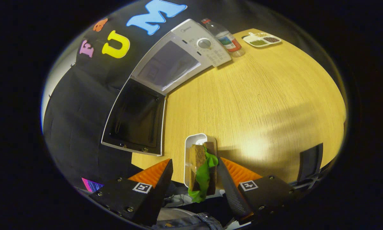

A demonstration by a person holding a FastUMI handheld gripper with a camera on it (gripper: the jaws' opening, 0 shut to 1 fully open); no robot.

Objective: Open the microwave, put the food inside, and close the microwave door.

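Note:
The white microwave (191, 48) stands at the back of the wooden table (258, 105), its door (135, 118) swung fully open and the lit cavity (167, 65) showing. A small white tray (194, 142) with a sandwich (198, 159) and green lettuce sits between my fingers, in line with them. Its near end reaches past the table's front edge. My gripper (194, 163) is closed around the tray: the right finger touches its side, and a thin gap shows beside the left one.
A clear plastic bottle (225, 36) with a red label stands right of the microwave's control panel. A white divided dish (261, 40) of food lies further right. A dark chair back (311, 161) stands at the table's near right edge.

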